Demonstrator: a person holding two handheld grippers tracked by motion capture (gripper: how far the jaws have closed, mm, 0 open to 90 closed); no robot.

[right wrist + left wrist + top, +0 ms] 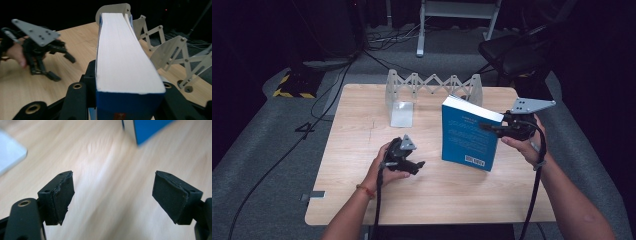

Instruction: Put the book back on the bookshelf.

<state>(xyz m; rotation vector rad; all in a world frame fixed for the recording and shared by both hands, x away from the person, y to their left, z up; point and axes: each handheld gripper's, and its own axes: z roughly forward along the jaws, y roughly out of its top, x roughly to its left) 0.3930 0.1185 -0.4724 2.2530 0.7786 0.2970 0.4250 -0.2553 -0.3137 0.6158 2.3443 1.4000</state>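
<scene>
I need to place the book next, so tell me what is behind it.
Behind the blue book, at the table's far edge, stands a grey accordion rack. Its right end shows above the book; the book hides what lies lower.
</scene>
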